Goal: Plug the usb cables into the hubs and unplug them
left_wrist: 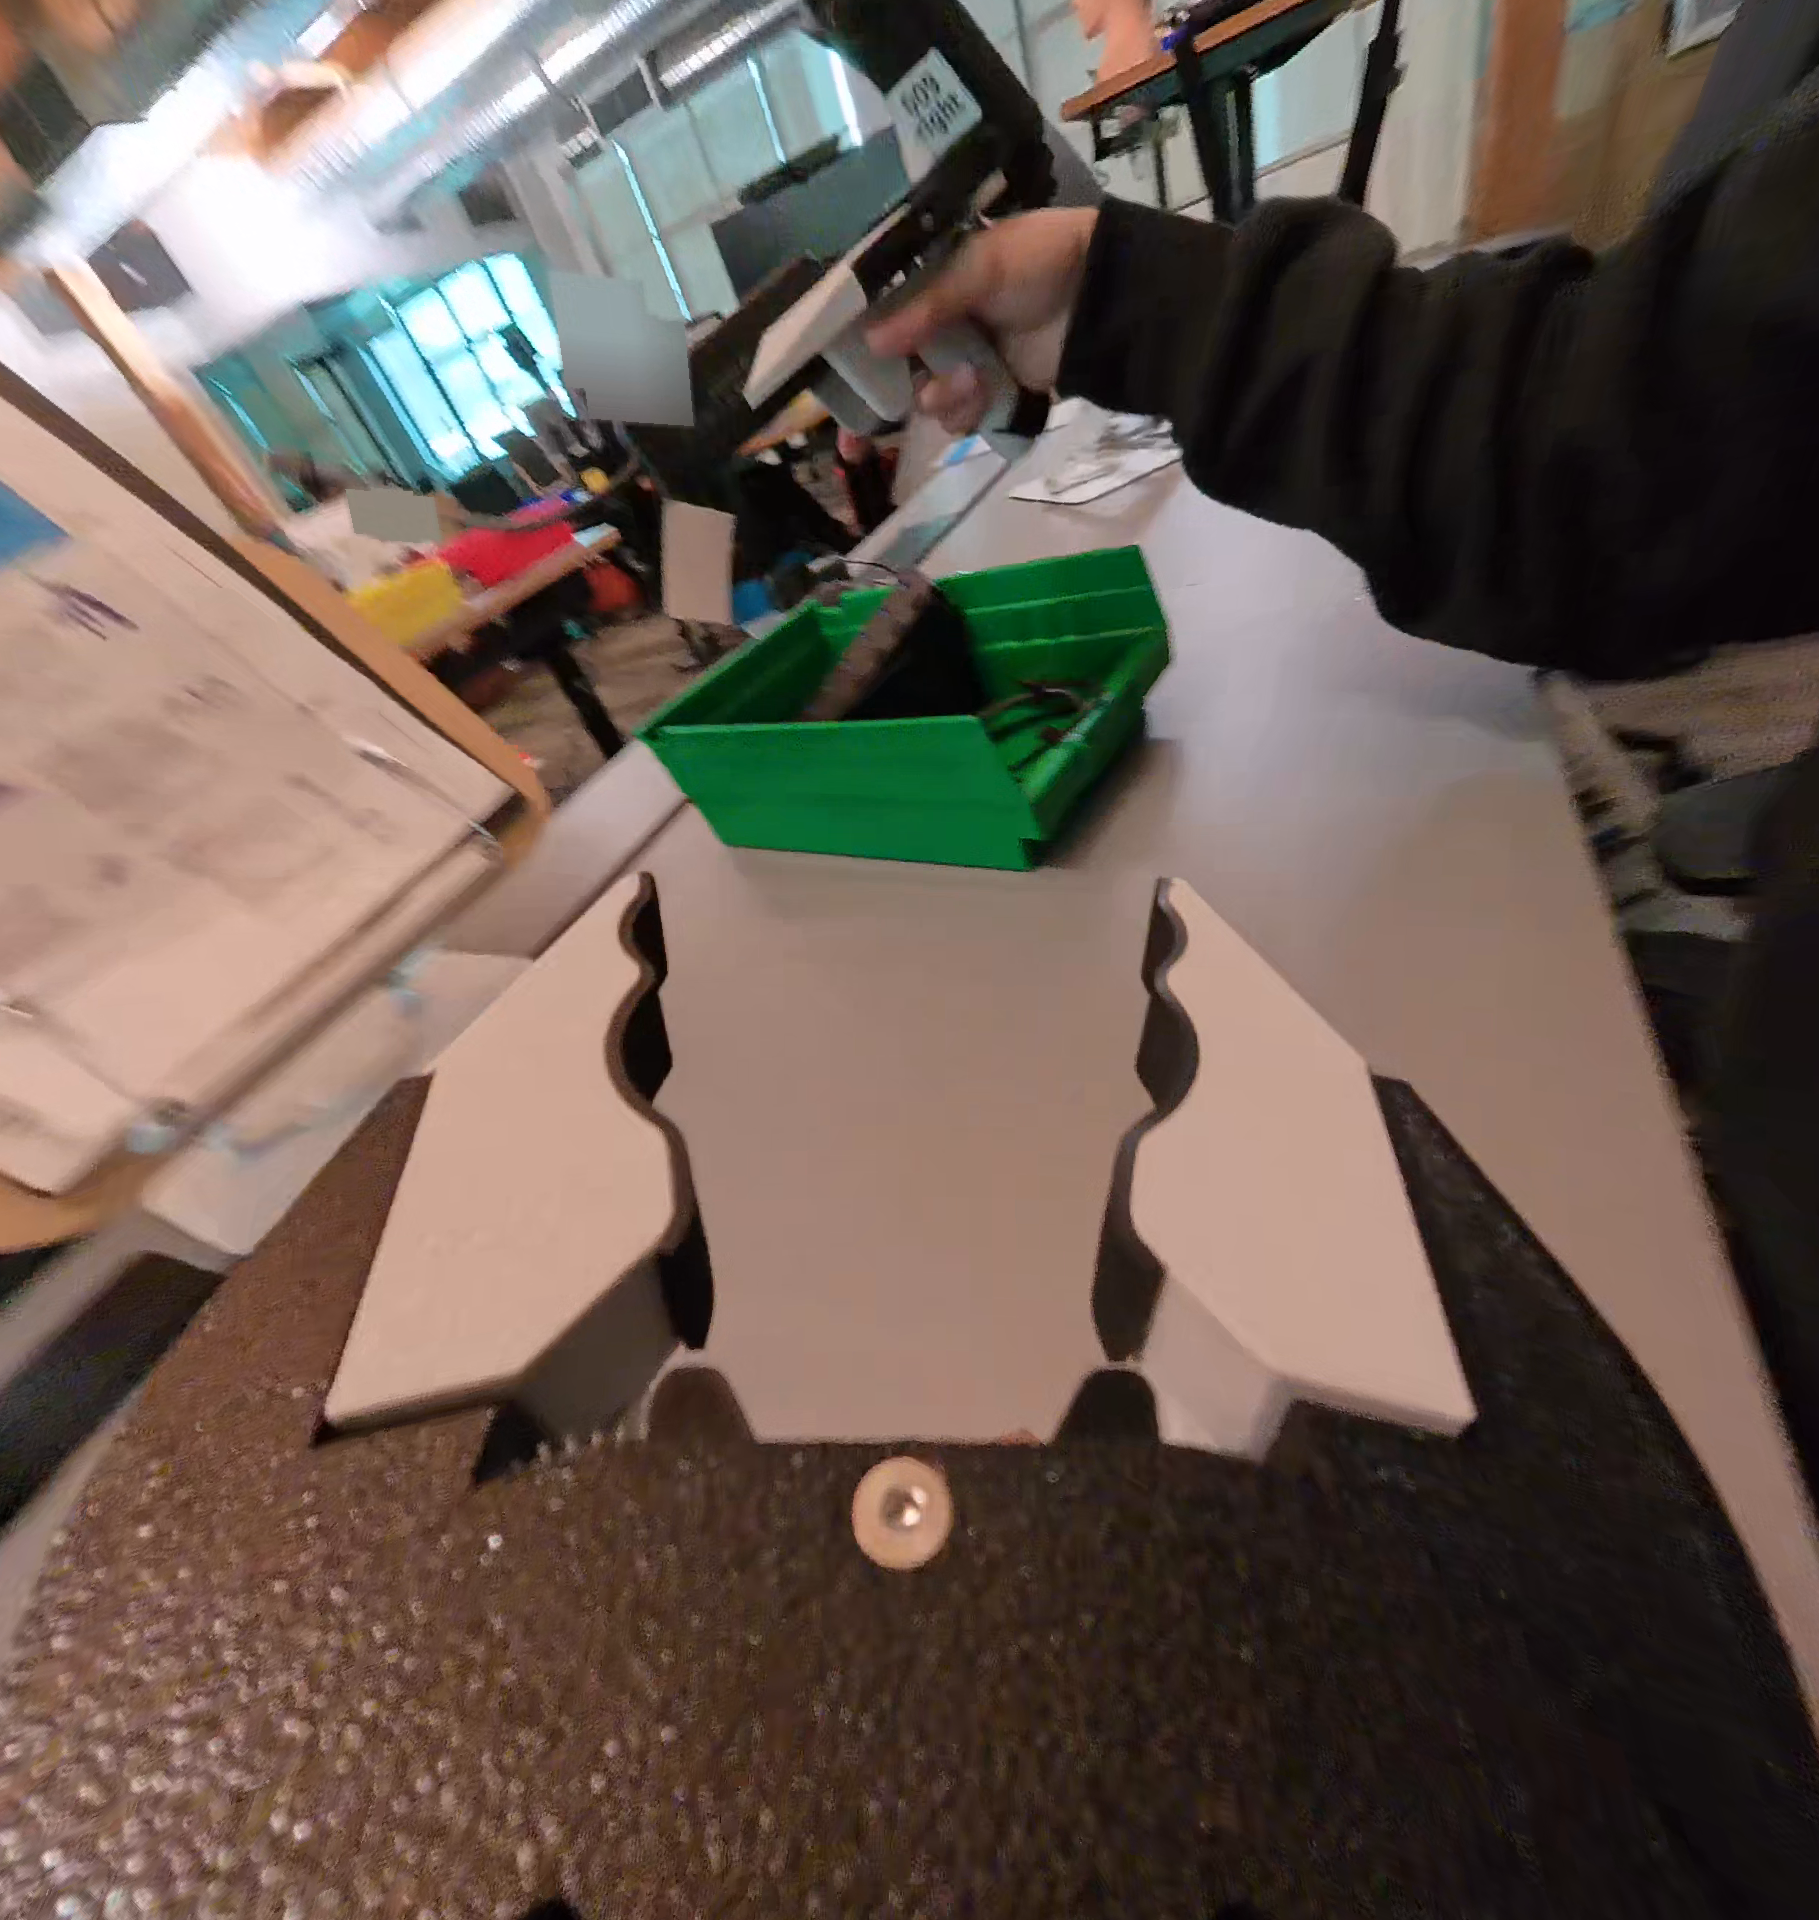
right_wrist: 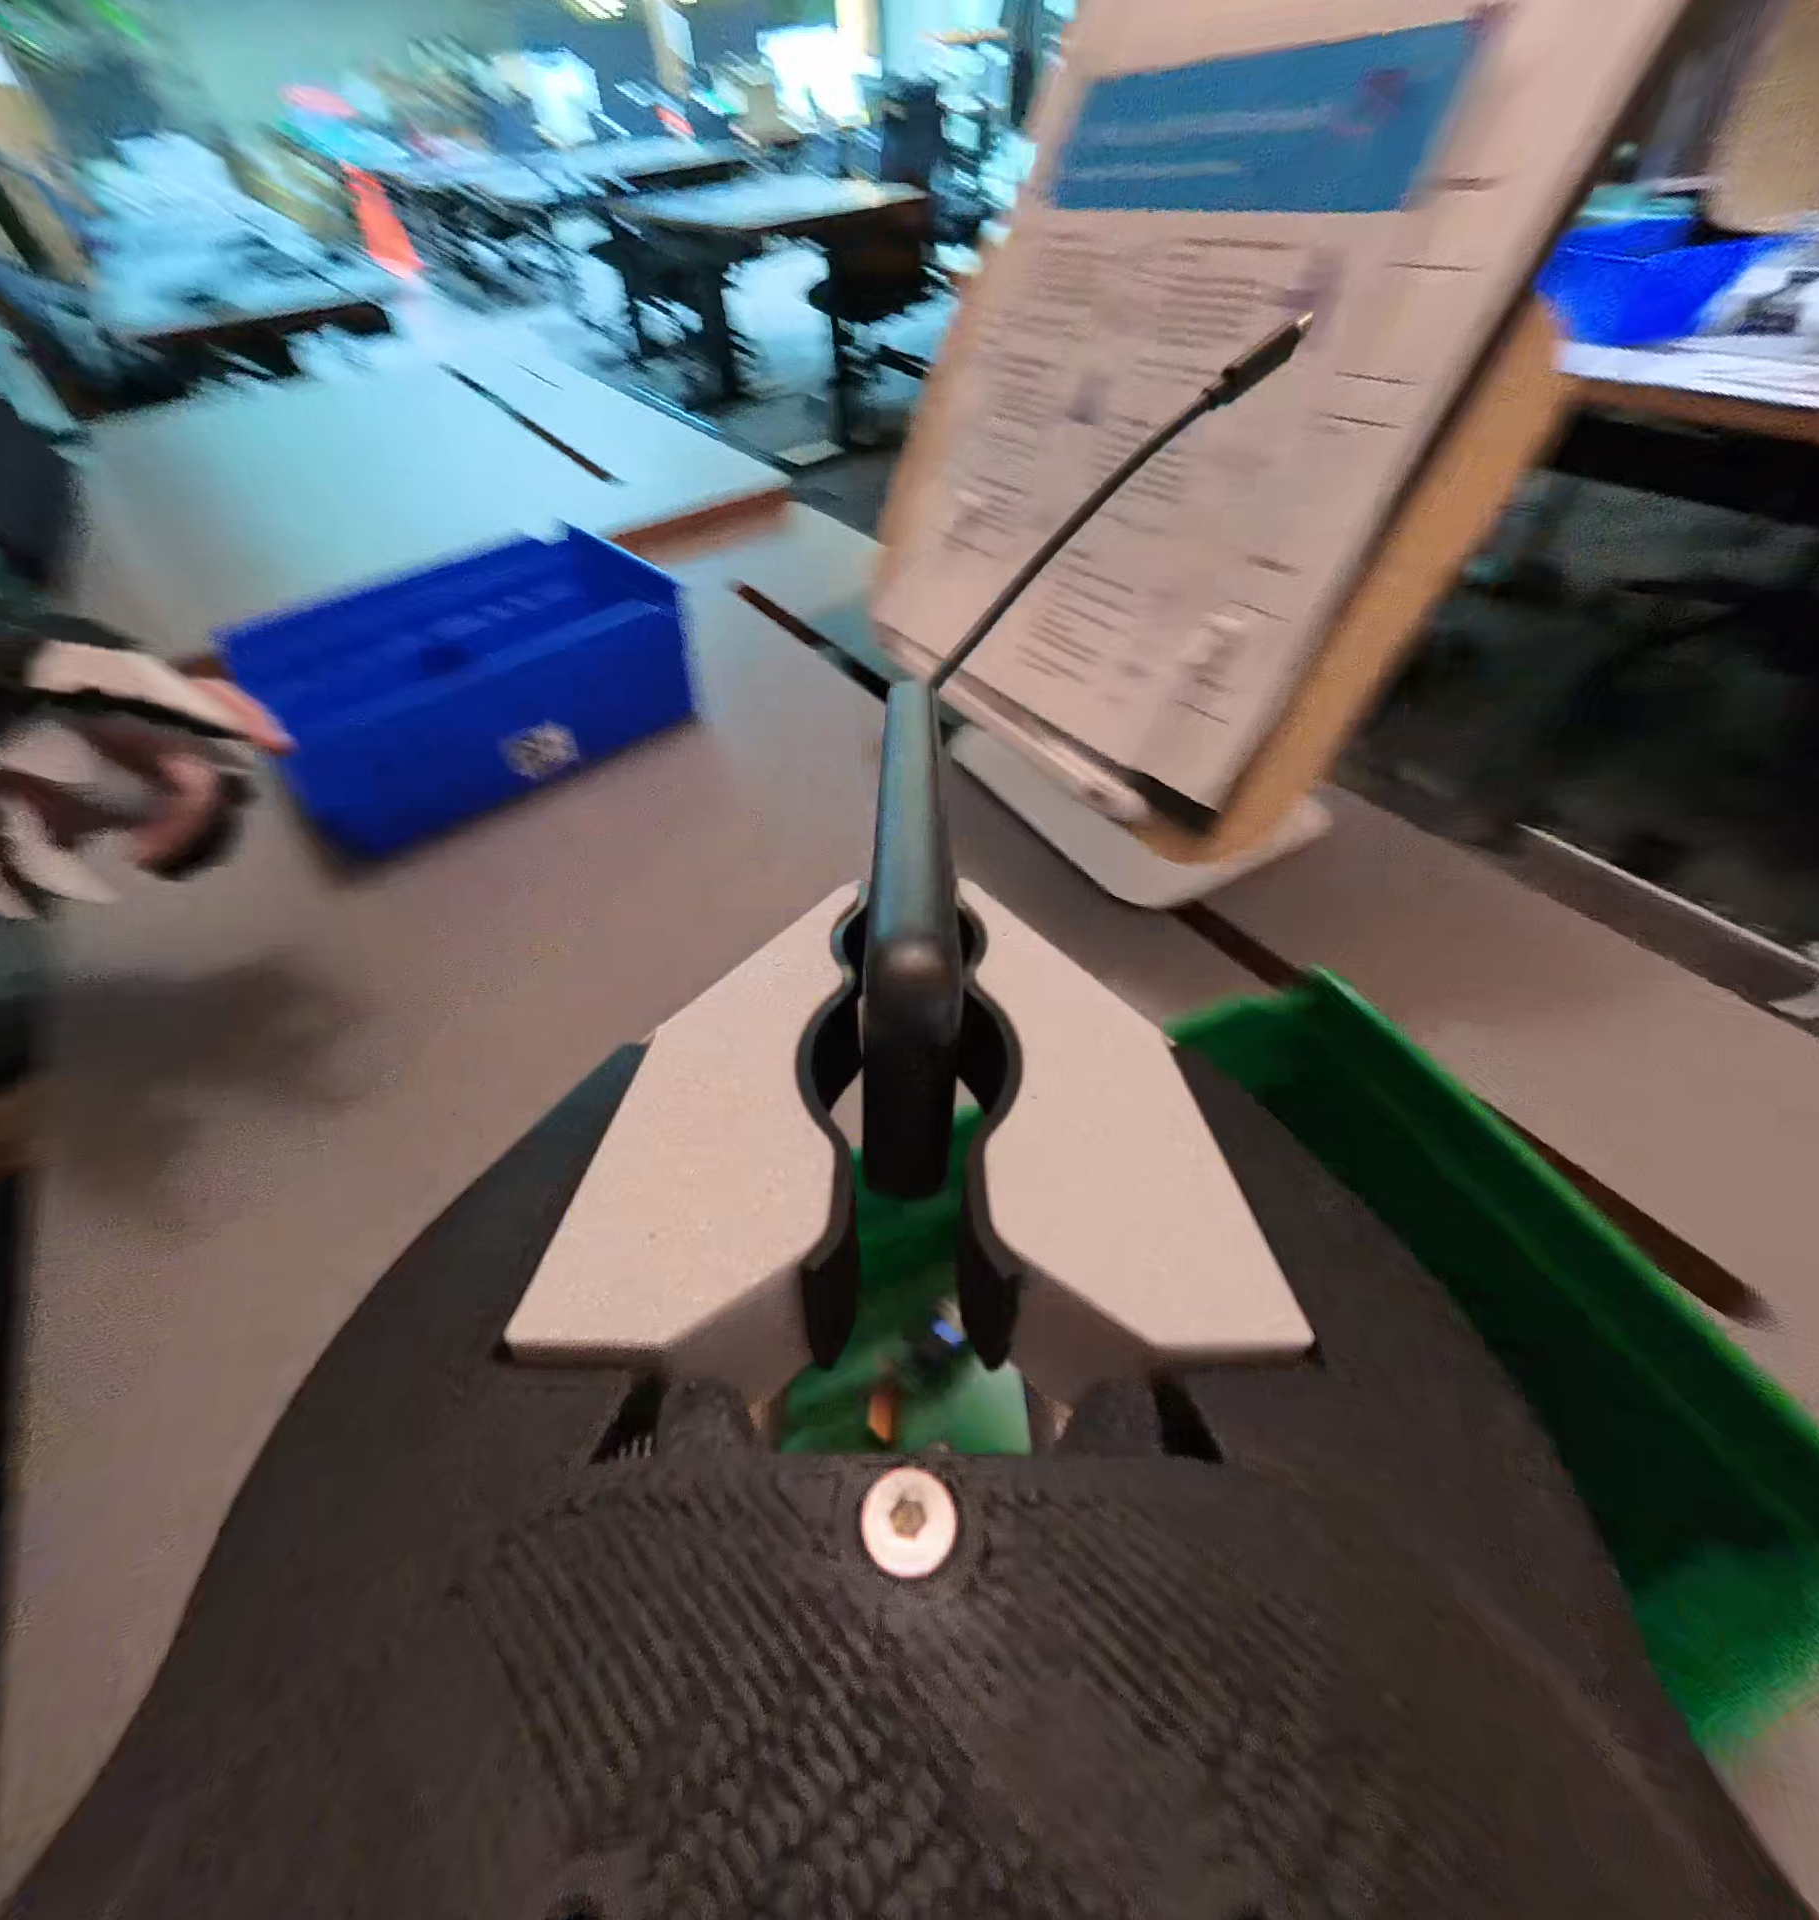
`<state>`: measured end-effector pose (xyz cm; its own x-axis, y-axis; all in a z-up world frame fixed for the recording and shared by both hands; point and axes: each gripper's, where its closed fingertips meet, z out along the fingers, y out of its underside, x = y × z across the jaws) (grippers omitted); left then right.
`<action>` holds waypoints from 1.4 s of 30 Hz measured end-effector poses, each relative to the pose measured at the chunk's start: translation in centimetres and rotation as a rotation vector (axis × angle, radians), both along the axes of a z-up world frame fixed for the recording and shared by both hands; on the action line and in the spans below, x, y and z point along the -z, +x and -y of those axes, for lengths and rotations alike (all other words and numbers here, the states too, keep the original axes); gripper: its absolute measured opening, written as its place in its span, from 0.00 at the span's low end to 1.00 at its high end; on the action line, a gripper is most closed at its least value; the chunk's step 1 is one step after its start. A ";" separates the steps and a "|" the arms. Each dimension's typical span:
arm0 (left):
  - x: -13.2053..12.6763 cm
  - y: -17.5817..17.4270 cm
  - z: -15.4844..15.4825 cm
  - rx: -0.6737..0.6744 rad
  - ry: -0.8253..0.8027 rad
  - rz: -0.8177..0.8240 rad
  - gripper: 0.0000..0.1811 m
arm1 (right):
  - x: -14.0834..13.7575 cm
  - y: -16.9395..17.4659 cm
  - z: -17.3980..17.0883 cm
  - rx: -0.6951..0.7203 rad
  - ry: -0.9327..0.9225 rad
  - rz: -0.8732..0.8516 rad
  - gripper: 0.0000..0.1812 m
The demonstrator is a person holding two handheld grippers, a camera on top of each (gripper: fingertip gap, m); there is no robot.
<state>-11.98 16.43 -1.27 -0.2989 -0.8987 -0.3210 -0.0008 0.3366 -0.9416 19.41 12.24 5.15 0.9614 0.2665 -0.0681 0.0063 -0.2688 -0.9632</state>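
Observation:
My right gripper [right_wrist: 910, 925] is shut on a slim black hub [right_wrist: 910, 821] and holds it upright on edge above the green bin [right_wrist: 1507, 1247]. A thin black cable [right_wrist: 1092, 499] runs up and to the right from the hub's far end to a small metal plug [right_wrist: 1263, 358]. My left gripper [left_wrist: 905, 894] is open and empty over the grey table [left_wrist: 905, 1143], just short of the green bin [left_wrist: 853, 800]. In that bin lie a dark flat item [left_wrist: 905, 655] and dark cables [left_wrist: 1040, 717]. A hand in a dark sleeve [left_wrist: 1404, 395] holds the right gripper above the bin.
A blue bin [right_wrist: 448, 707] stands on the table to the left in the right wrist view. A tilted board with a printed sheet [right_wrist: 1196, 416] stands behind the bins and also shows in the left wrist view [left_wrist: 157, 779]. Desks and chairs lie beyond the table.

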 end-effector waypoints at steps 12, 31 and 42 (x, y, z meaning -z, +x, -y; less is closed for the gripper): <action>5.3 2.5 3.3 0.136 -0.307 -0.211 0.48 | 11.8 8.7 2.1 0.155 -0.475 0.030 0.08; 5.7 15.2 4.1 -0.139 -0.311 -0.247 0.43 | 10.0 12.2 7.2 0.681 -0.453 0.151 0.51; 9.6 25.2 8.0 -0.312 -0.311 -0.405 0.47 | 16.6 5.7 16.5 0.885 -0.203 -0.125 0.38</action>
<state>13.26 8.47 -10.91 -0.0491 -0.9973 0.0554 -0.4347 -0.0286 -0.9001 25.08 -4.22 -11.41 0.7917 -0.5922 -0.1503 -0.3837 -0.2905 -0.8766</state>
